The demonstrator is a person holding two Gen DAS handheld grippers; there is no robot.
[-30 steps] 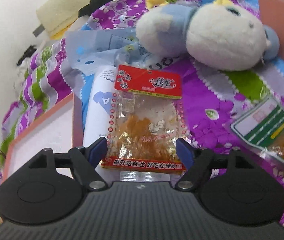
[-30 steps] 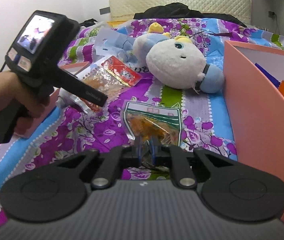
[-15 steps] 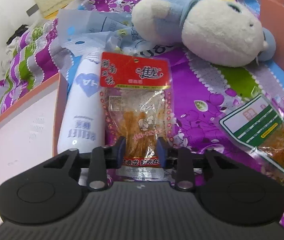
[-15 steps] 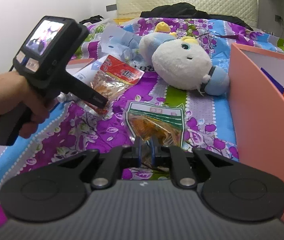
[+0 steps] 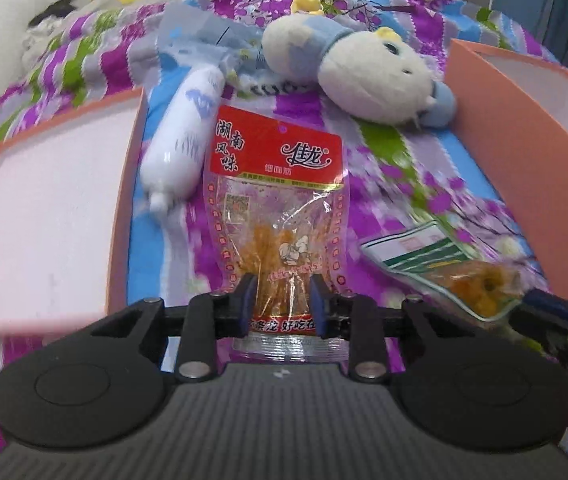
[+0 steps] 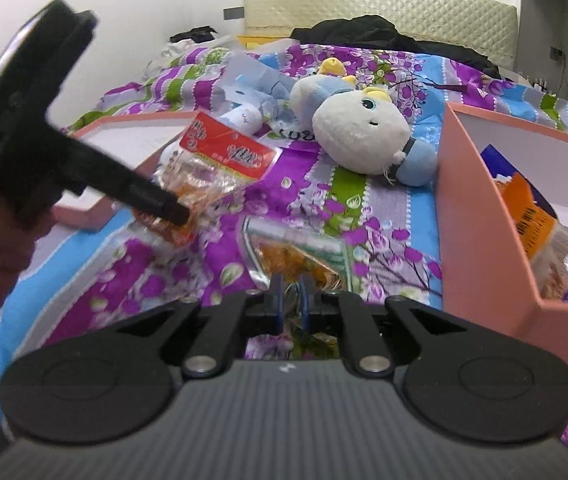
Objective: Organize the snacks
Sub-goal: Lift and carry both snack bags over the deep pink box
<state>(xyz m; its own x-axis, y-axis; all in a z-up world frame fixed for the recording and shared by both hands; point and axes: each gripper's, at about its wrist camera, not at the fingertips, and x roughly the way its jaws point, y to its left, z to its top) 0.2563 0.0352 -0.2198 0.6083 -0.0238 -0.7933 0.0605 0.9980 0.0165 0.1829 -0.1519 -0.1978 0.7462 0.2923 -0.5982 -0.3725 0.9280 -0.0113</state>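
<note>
L gripper (image 5: 283, 304) clamped on bottom edge of red-top snack pack (image 5: 278, 216), pack lifted off bedspread (image 5: 400, 168), between pink lid (image 5: 44, 208) at left and pink box (image 5: 524, 184) at right. R gripper (image 6: 289, 300) pinched tight on corner of green-label snack pack (image 6: 296, 252), just beside box wall (image 6: 484, 232); more snacks (image 6: 532, 224) inside box. White bottle (image 5: 182, 148) and plush toy (image 5: 368, 76) lying on bedspread beyond. Hand (image 6: 0, 240) gripping L tool handle.
</note>
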